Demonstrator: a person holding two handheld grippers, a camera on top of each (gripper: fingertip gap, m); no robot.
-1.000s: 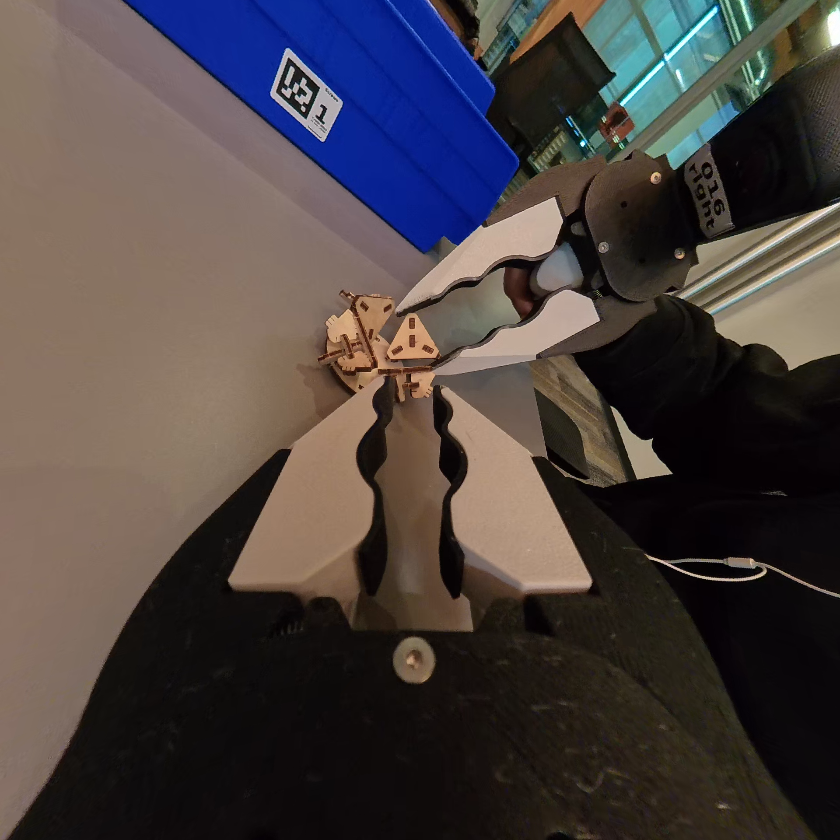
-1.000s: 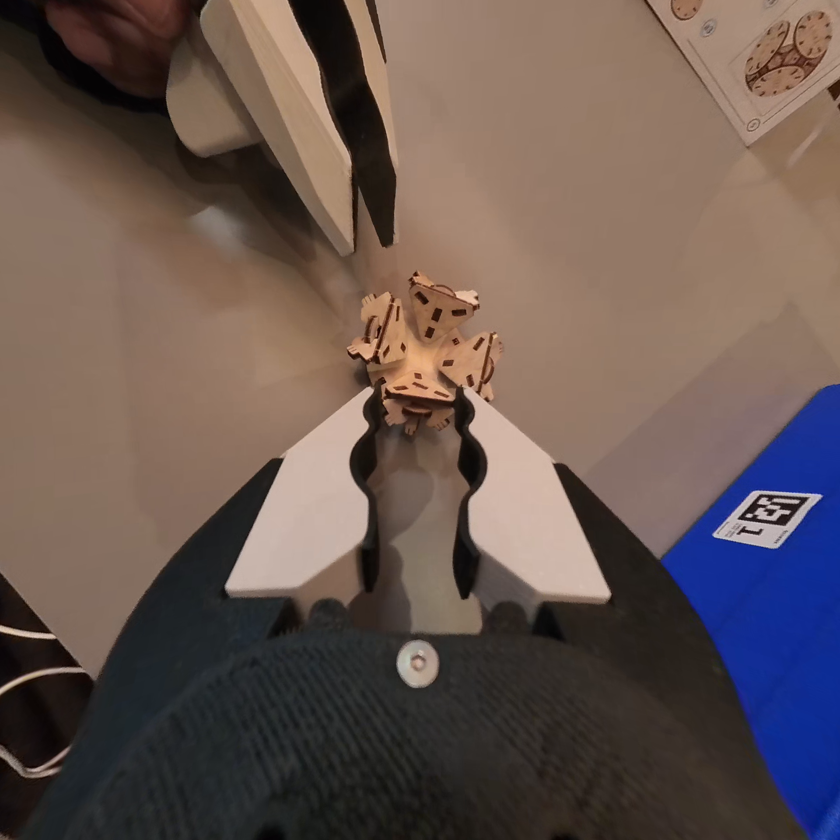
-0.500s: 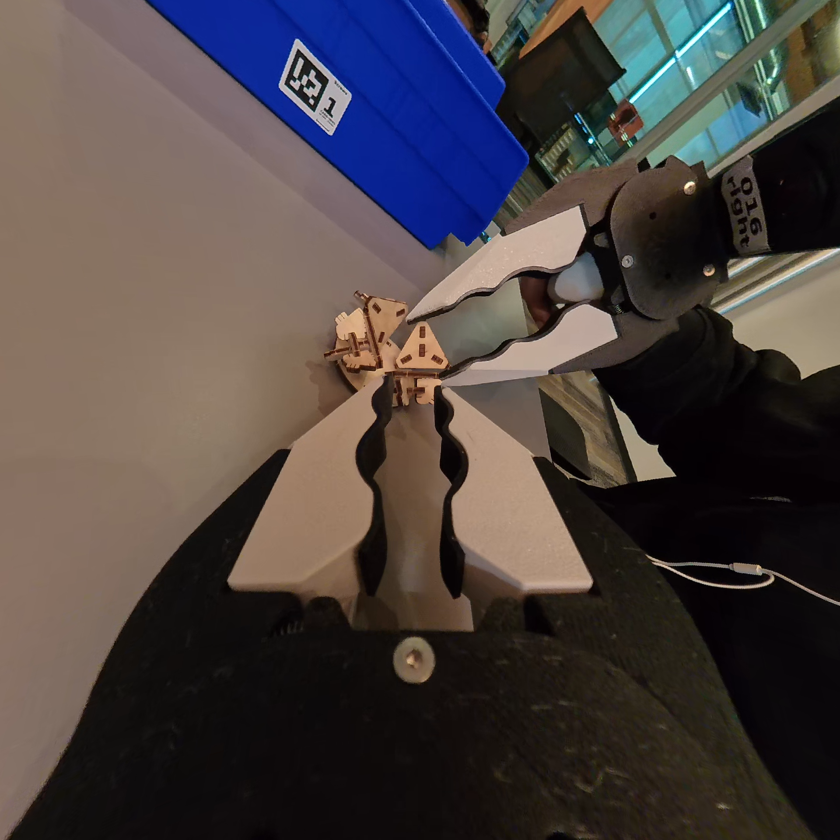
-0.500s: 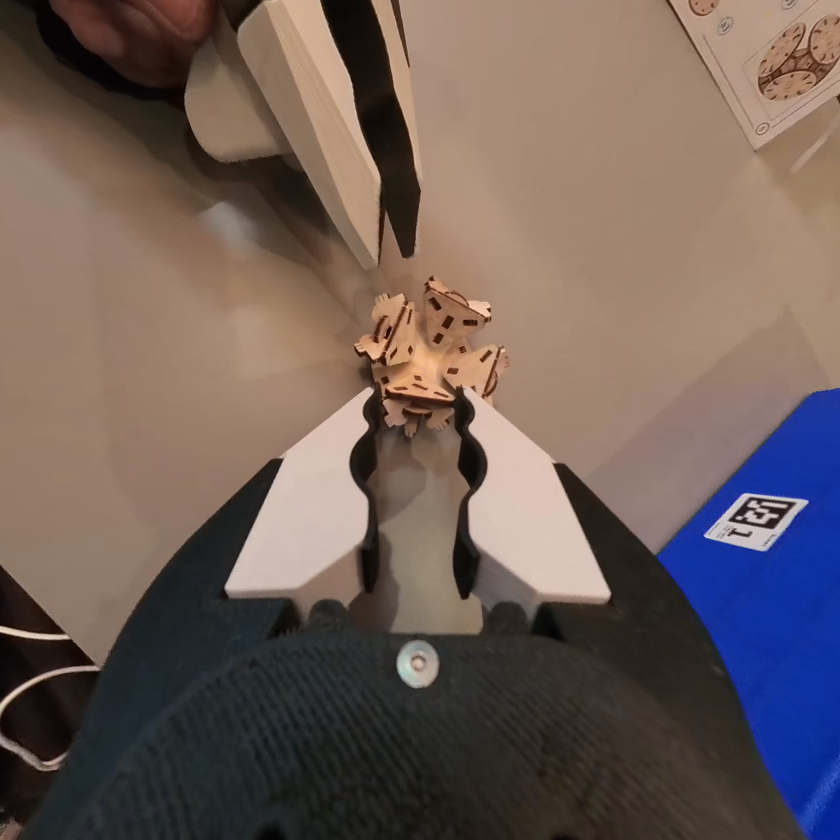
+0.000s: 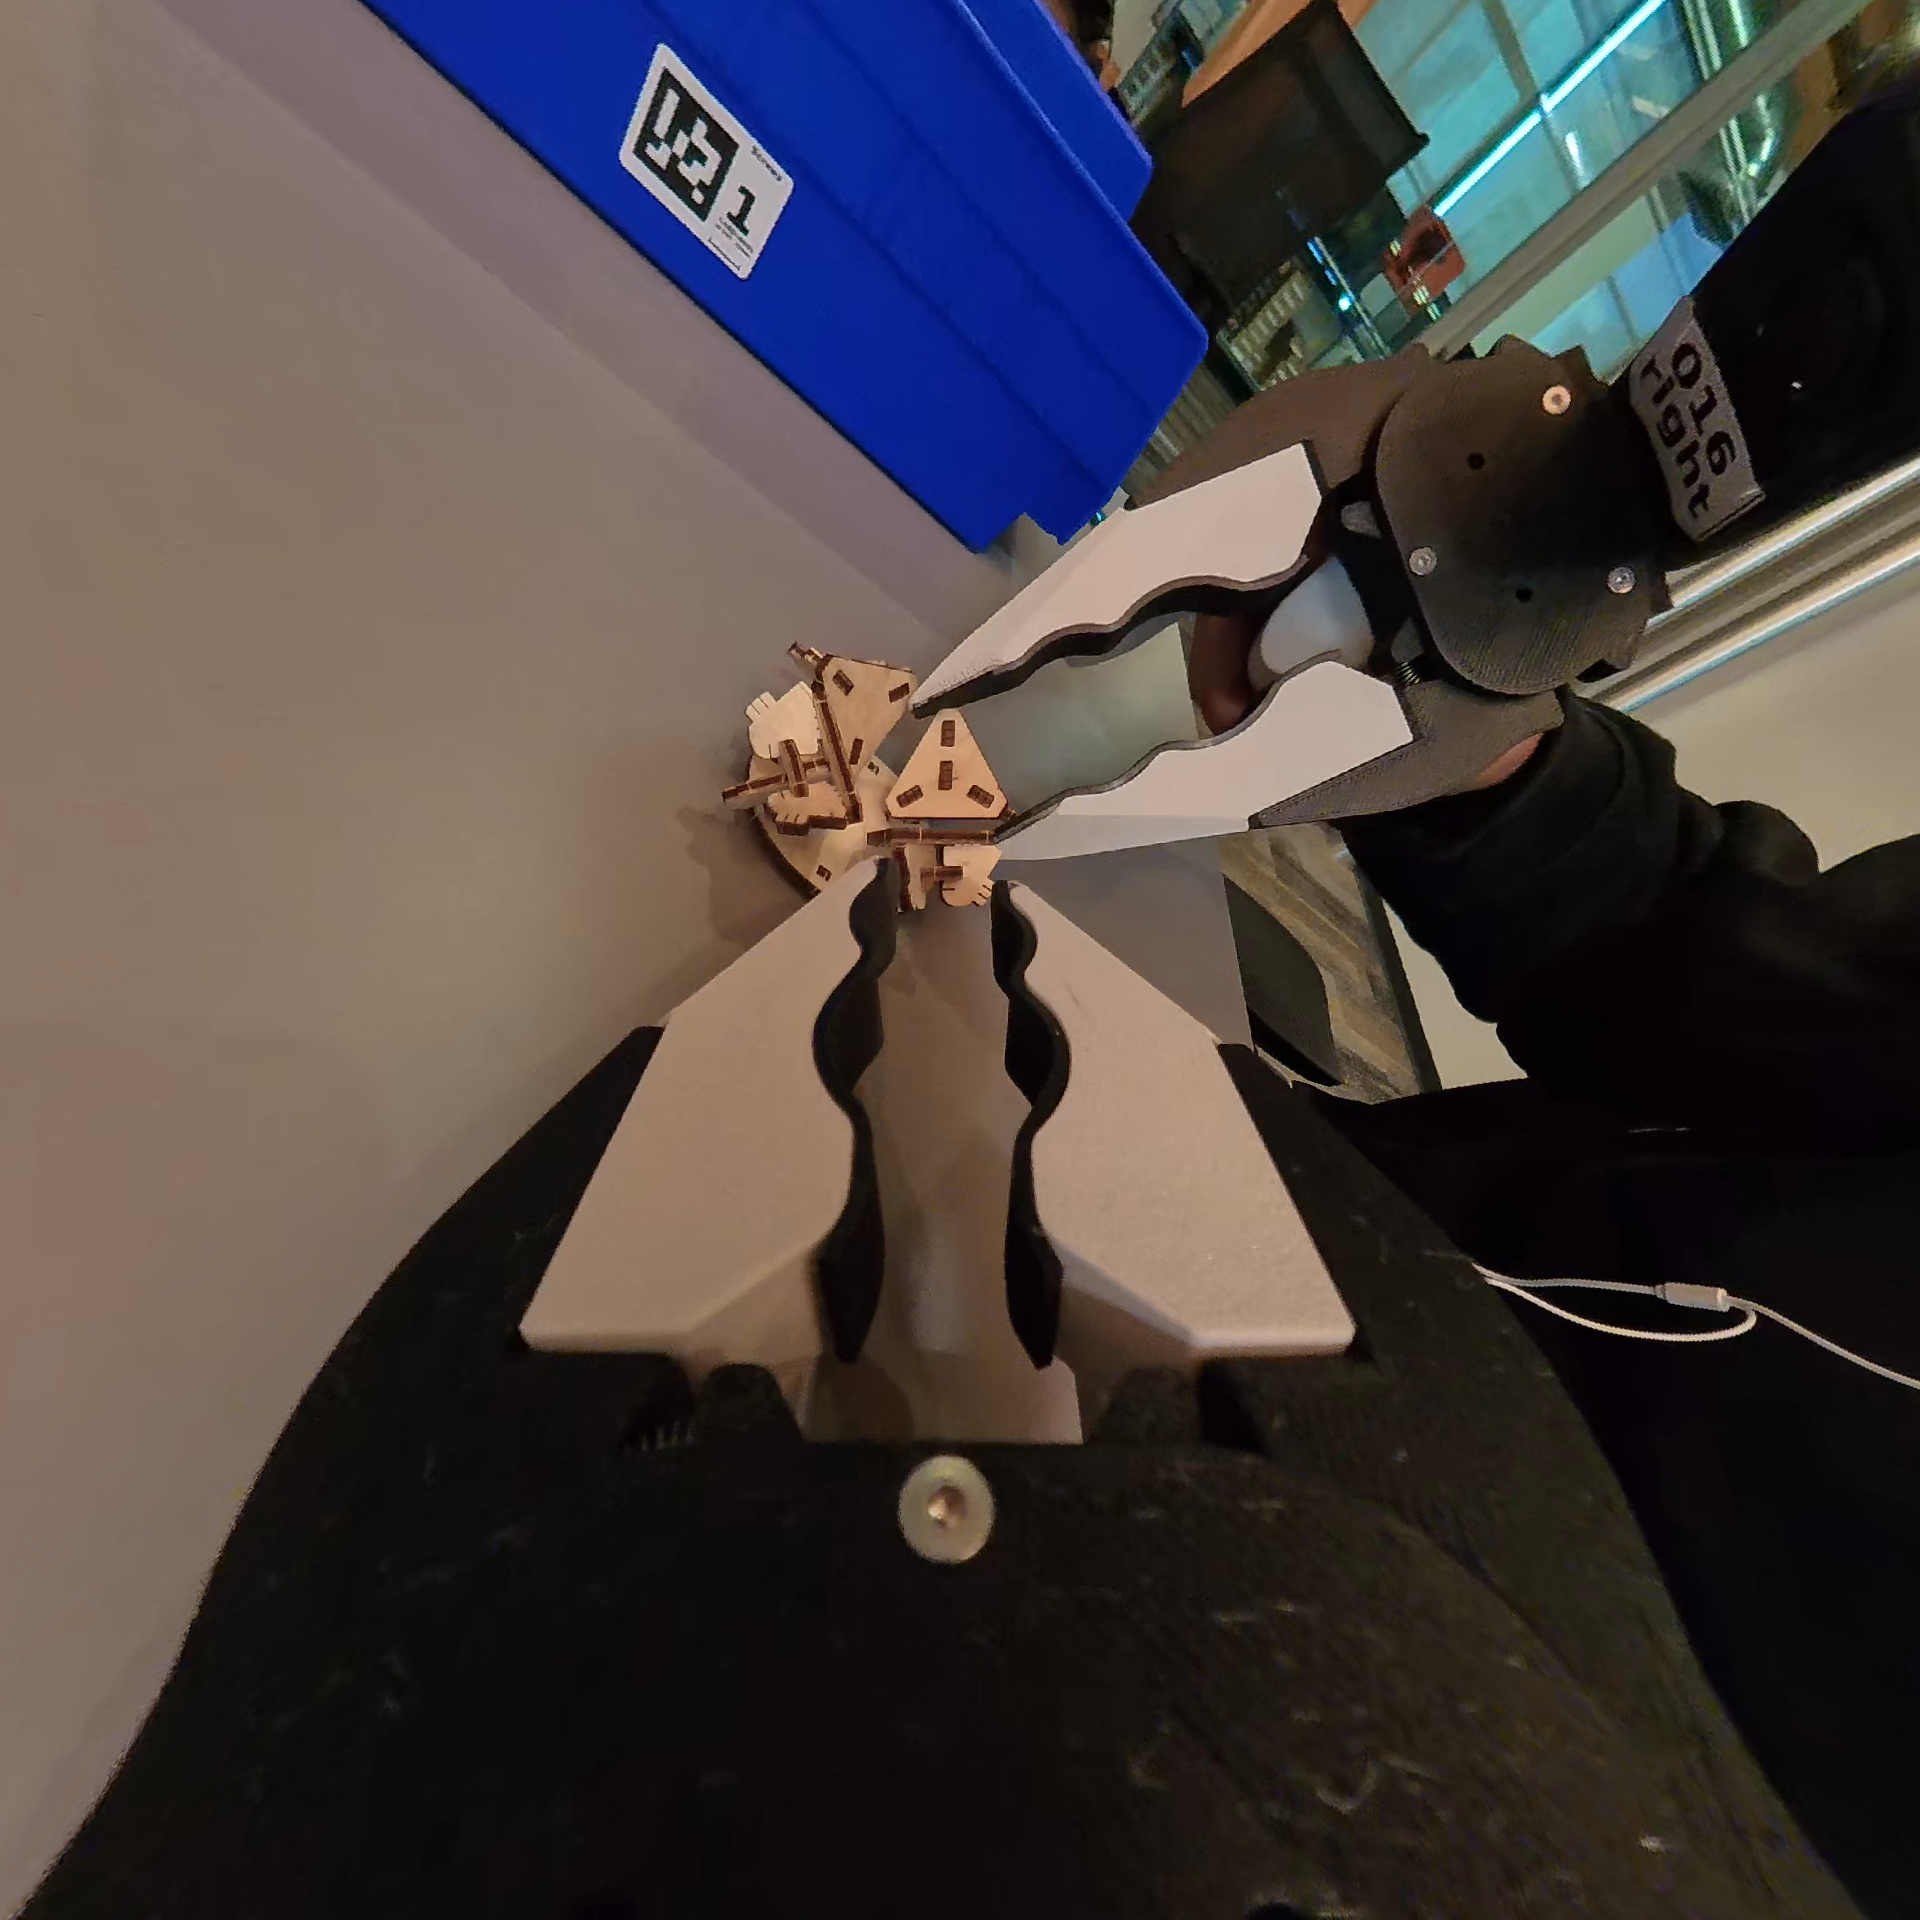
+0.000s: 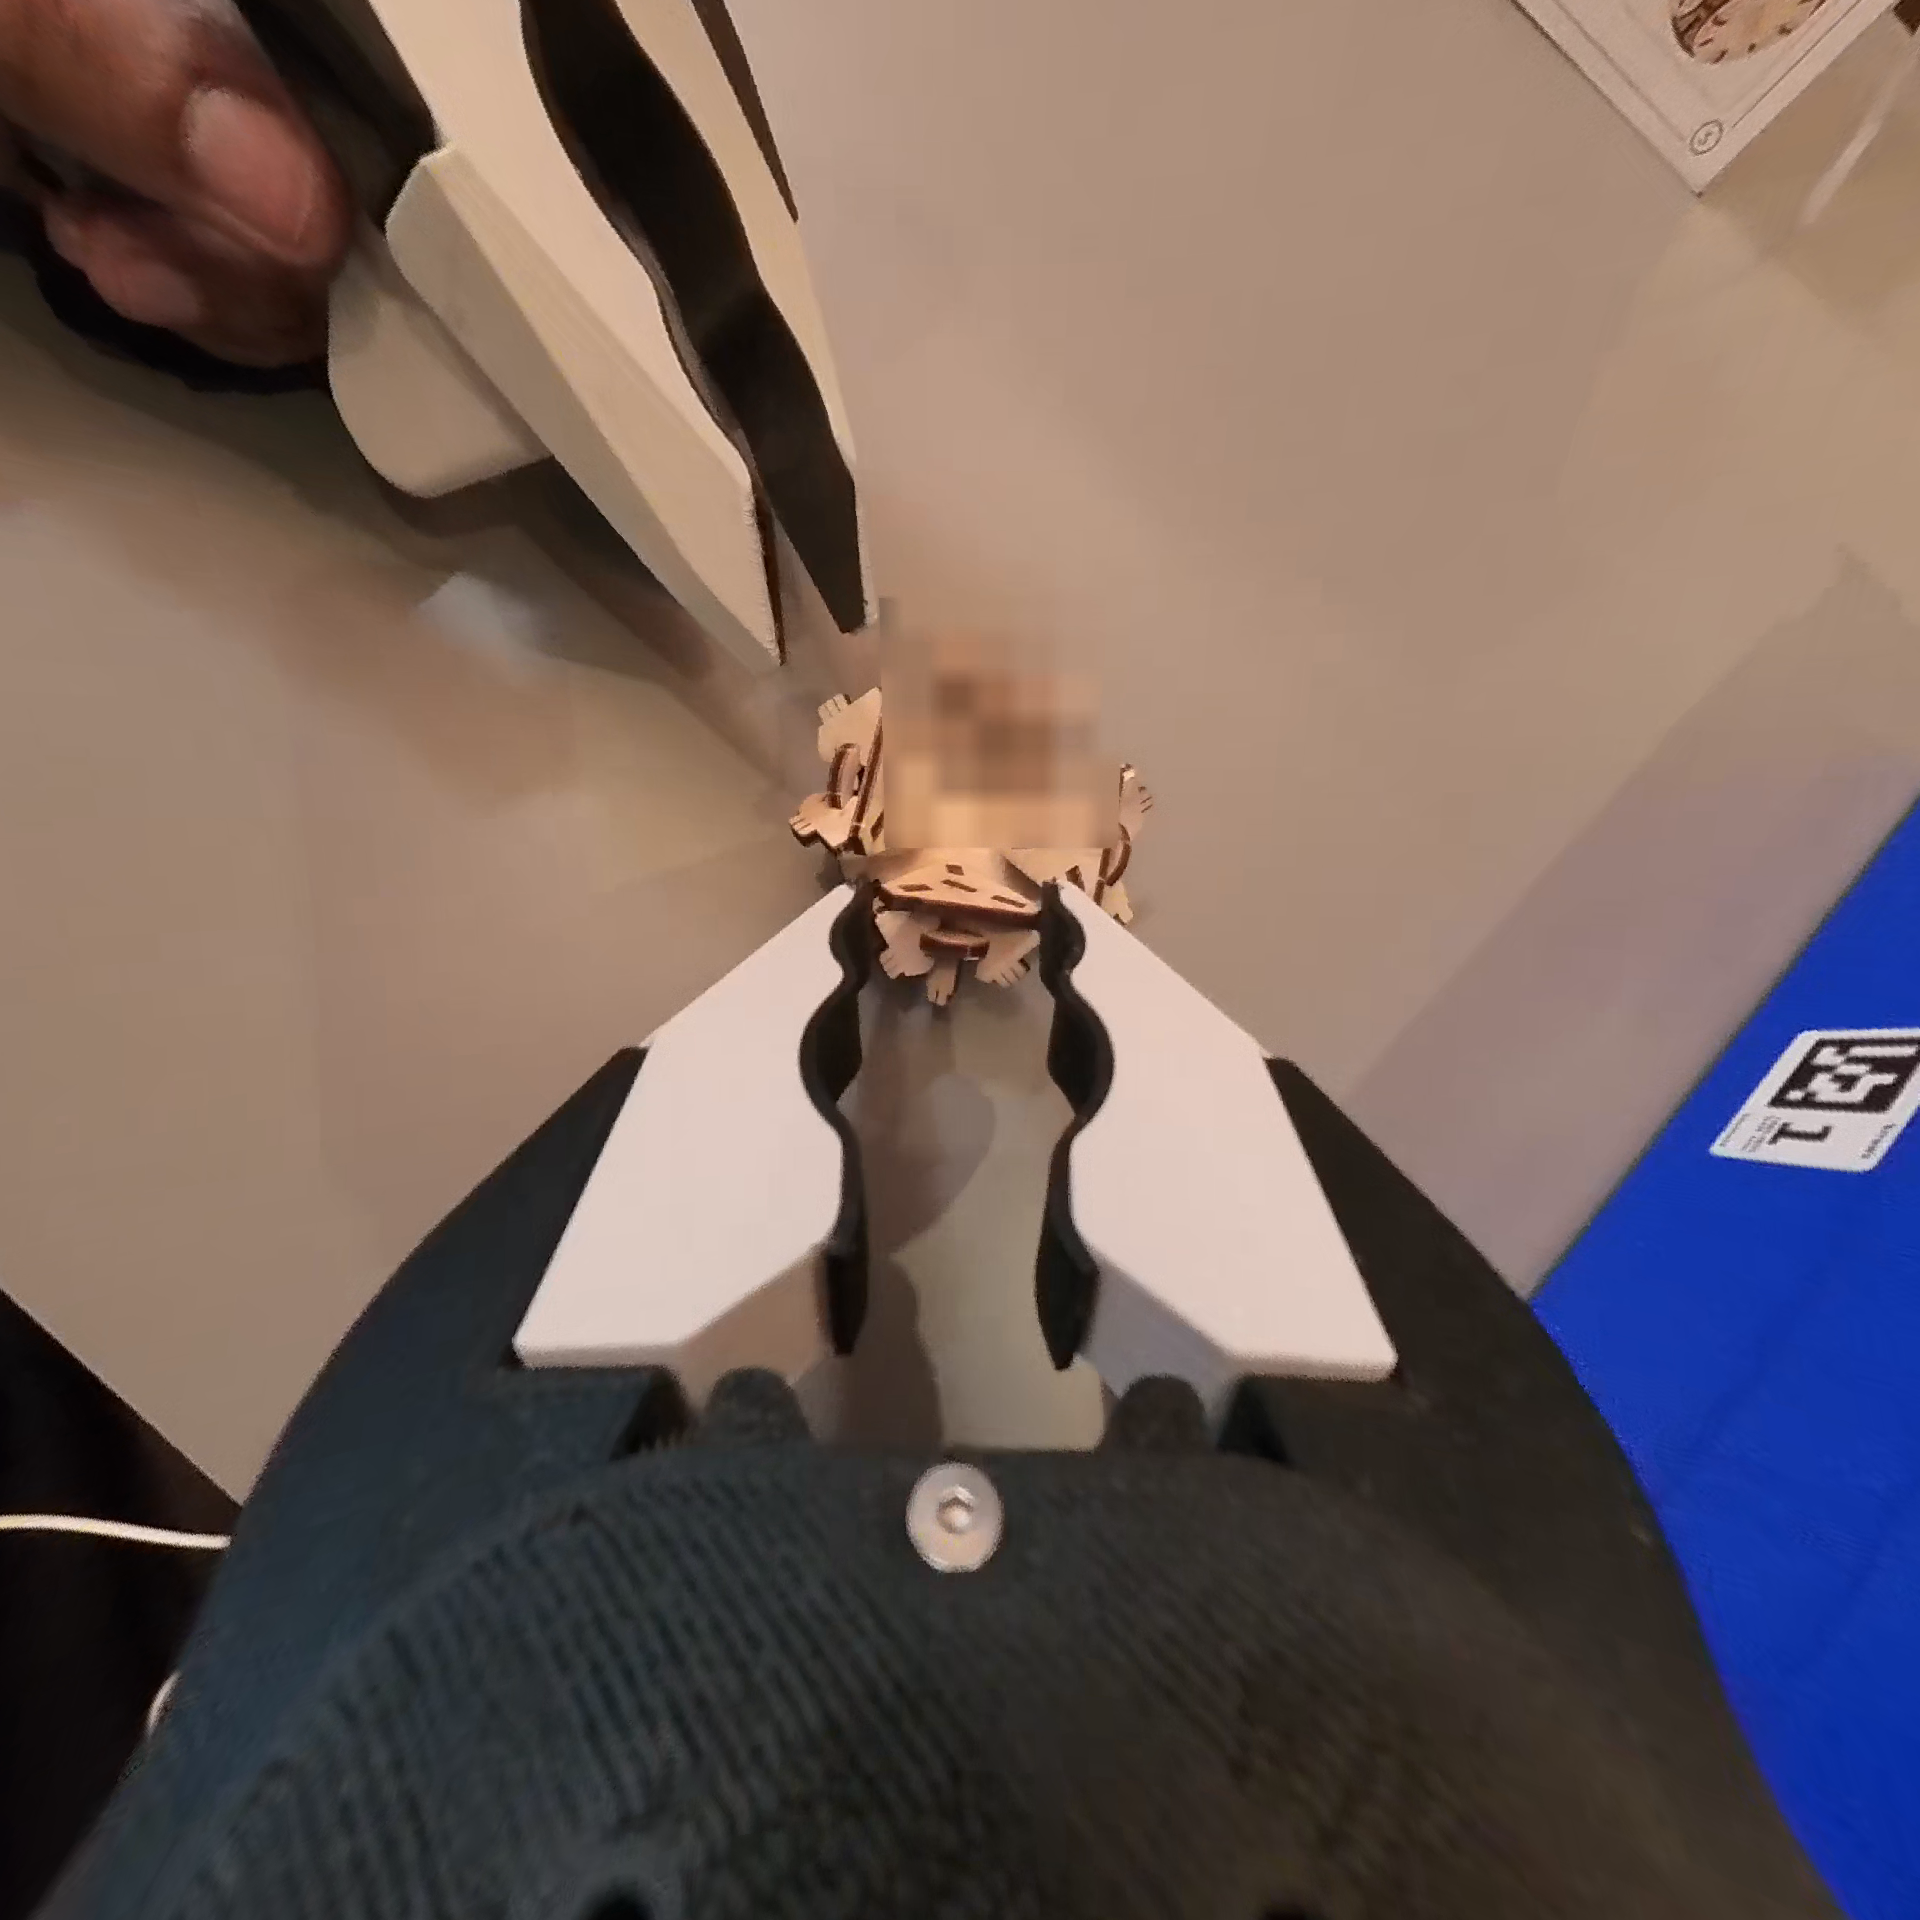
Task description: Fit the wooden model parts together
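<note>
Tan wooden puzzle assy [image 5: 883, 790], partly built, apparently tool-gripped, on tabletop [image 5: 312, 727]

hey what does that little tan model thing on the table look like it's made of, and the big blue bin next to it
The small model looks like thin laser-cut plywood: pale matt faces, dark burnt-looking edges, slotted tabs. The right gripper has a triangular piece of it between its fingertips; the left gripper sits right at it. The blue bin looks like moulded plastic: even colour, slight sheen, stepped ridges, though painted metal can't be ruled out.

Each wrist camera looks close along its own jaws, from crossing directions, sharing the small pale plywood model [image 5: 862, 790] [image 6: 961, 883] on the grey tabletop [image 5: 312, 727] [image 6: 1351, 520].
</note>
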